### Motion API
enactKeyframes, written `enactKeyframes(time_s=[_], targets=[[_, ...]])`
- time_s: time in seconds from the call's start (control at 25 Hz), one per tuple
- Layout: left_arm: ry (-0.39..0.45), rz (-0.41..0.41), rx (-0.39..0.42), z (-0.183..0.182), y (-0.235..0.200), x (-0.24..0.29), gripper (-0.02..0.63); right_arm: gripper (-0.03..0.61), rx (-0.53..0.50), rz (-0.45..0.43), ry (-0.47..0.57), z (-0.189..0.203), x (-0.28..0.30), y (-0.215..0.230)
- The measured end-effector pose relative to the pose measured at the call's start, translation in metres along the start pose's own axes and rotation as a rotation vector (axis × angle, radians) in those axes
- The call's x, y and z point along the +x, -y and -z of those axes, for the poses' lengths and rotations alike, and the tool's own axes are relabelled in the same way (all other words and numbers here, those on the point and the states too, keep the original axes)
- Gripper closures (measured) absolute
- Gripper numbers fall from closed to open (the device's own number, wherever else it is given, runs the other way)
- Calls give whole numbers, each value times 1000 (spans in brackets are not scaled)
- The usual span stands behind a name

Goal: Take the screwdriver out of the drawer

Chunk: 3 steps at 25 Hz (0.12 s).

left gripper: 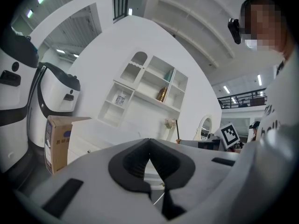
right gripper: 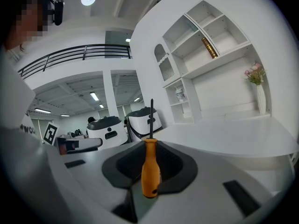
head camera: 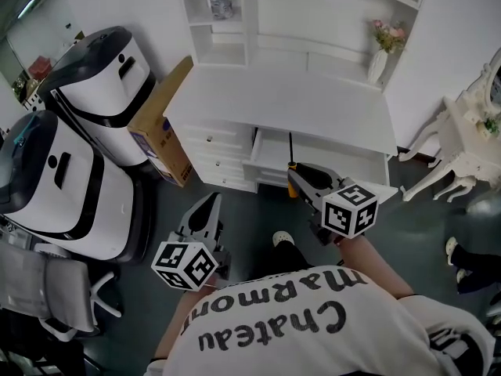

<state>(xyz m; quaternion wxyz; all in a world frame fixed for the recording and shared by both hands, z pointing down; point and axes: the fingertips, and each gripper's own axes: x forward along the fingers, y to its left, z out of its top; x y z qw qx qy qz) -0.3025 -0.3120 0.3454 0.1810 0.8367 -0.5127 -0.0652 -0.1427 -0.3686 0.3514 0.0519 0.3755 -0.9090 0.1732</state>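
Note:
The screwdriver (head camera: 291, 180) has an orange handle and a thin black shaft. My right gripper (head camera: 297, 182) is shut on the handle, and the shaft sticks out past the jaws toward the white desk (head camera: 297, 104). In the right gripper view the screwdriver (right gripper: 150, 169) stands upright between the dark pads (right gripper: 175, 167) of the right gripper (right gripper: 150, 158). It hangs just in front of the open drawer (head camera: 270, 159) under the desk top. My left gripper (head camera: 207, 204) is lower left, away from the desk. In its own view the left gripper (left gripper: 149, 146) has its jaws together with nothing between them.
Two large white and black machines (head camera: 86, 131) stand at the left, with a cardboard box (head camera: 160, 128) leaning against the desk's closed drawers (head camera: 207, 151). A vase of flowers (head camera: 380, 57) stands on the desk under white shelves (head camera: 227, 14). At the right is a white ornate table (head camera: 462, 139), at the lower left an office chair (head camera: 47, 296).

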Motion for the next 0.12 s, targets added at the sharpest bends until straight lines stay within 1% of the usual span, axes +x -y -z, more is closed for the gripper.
enactKeyframes(time_s=[0.12], targets=[[-2,-1,-4,-1,-1,-2,591,495,-11,6,-4,-2,-1,1]])
